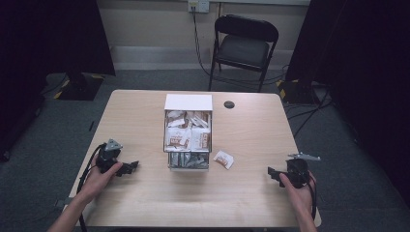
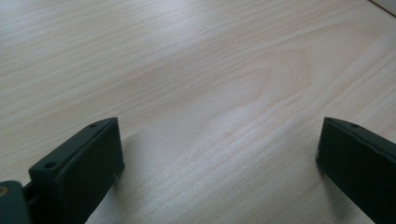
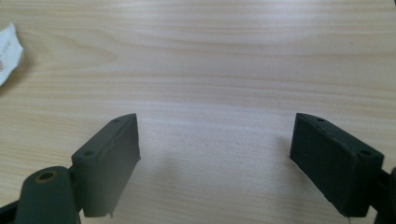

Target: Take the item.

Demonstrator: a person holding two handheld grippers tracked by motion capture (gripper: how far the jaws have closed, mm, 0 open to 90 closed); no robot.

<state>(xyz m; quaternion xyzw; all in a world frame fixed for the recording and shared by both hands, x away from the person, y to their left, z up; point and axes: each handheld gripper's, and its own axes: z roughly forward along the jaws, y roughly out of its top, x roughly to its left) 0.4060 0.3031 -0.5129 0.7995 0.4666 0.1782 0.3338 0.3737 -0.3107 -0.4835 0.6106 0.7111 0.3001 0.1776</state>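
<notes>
A white box with a pulled-out clear drawer [image 1: 188, 137] stands mid-table, full of several small snack packets. One loose packet [image 1: 223, 159] lies on the wood just right of the drawer; its white corner [image 3: 8, 53] appears at the left edge of the right gripper view. My left gripper [image 1: 132, 166] rests low on the table at the left, jaws wide apart over bare wood [image 2: 219, 135]. My right gripper [image 1: 271, 173] sits at the right front, open too, with nothing between its jaws [image 3: 215, 144].
The light wooden table [image 1: 145, 203] has a round black cable port [image 1: 229, 104] near its far edge. A black folding chair [image 1: 244, 46] stands behind the table. Dark curtains hang at both sides of the room.
</notes>
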